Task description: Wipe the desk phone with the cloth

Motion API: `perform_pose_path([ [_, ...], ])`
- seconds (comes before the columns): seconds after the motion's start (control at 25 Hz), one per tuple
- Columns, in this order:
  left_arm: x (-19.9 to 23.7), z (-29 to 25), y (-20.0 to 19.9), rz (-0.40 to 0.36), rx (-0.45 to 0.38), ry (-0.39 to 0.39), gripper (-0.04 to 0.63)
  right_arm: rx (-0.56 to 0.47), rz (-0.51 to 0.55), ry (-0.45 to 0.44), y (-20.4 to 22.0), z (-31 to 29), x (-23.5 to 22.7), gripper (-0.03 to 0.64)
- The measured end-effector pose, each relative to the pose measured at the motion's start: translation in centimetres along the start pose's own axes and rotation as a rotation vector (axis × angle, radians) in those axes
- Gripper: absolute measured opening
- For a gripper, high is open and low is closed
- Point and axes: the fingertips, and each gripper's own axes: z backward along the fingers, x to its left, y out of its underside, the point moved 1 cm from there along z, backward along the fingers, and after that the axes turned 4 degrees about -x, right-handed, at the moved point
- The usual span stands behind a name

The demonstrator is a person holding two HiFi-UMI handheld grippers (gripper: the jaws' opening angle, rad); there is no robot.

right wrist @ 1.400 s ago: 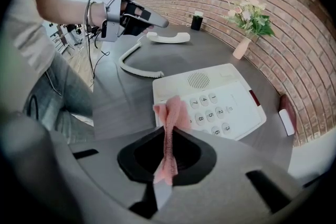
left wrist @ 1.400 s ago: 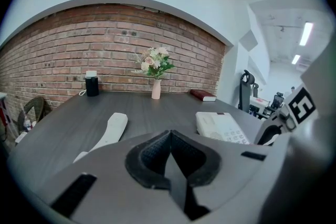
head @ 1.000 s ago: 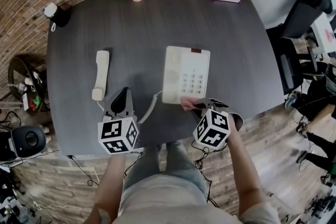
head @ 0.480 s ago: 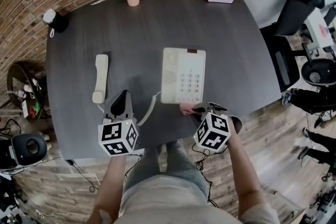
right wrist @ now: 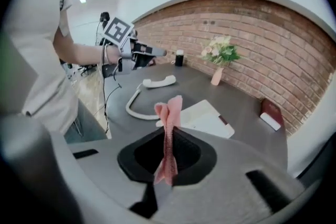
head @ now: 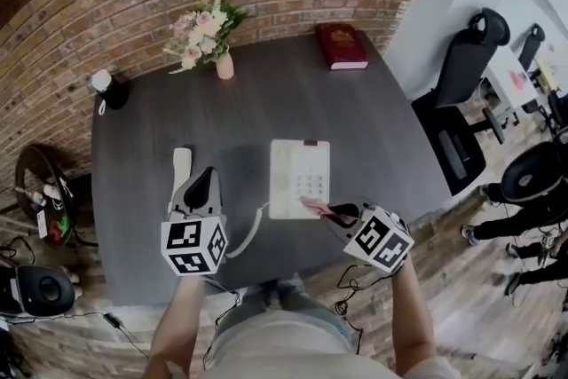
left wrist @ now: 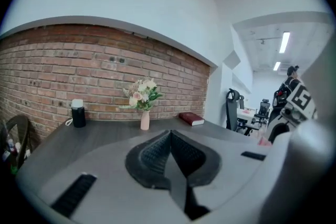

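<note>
the right tongs [head: 333,212] were clamped on a thin pink cloth [right wrist: 169,113], apparently touching the 5 o'clock corner of the cream push-button desk phone [head: 299,177], mid dark grey desk [head: 266,102]. the left tongs [head: 202,187] were together, empty, at the phone's 9 o'clock. wiping looked barely begun; next, a sweep toward 12 o'clock.

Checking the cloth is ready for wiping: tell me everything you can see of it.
The cloth is small, pink and soft-looking, bunched into a narrow strip. The shut jaws of the right tool pinch it, with a ruffled end sticking out past them and a shorter tail behind. In the head view its free end lies over the near edge of the desk phone; whether it touches is unclear.
</note>
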Motion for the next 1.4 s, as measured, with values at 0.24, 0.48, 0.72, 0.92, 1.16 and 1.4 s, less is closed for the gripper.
perform_pose_path([
  [0.24, -1.7, -0.9, -7.4, -0.058, -0.132, 0.067, 0.005, -0.297, -0.075, 0.331, -6.8, 6.6, -6.6, 0.021],
  [0.48, -3.9, -1.6, -13.4, -0.071, -0.278, 0.101, 0.005, -0.652, -0.237, 0.826, -9.7, 14.3, -11.6, 0.021],
  [0.72, -5.6, -2.1, -14.3, -0.075, -0.298, 0.124, 0.005, -0.729, -0.362, 1.112, -7.6, 17.2, -11.9, 0.021],
  [0.92, -6.5, -2.8, -13.2, -0.060, -0.267, 0.155, 0.005, -0.694, -0.354, 1.127, -7.7, 17.1, -11.7, 0.021],
  [1.16, -7.1, -3.3, -12.7, -0.043, -0.260, 0.171, 0.005, -0.684, -0.364, 1.116, -8.2, 17.1, -11.6, 0.018],
  [1.4, -7.5, -3.2, -12.0, -0.035, -0.245, 0.183, 0.005, -0.676, -0.379, 1.126, -7.8, 17.3, -11.5, 0.018],
])
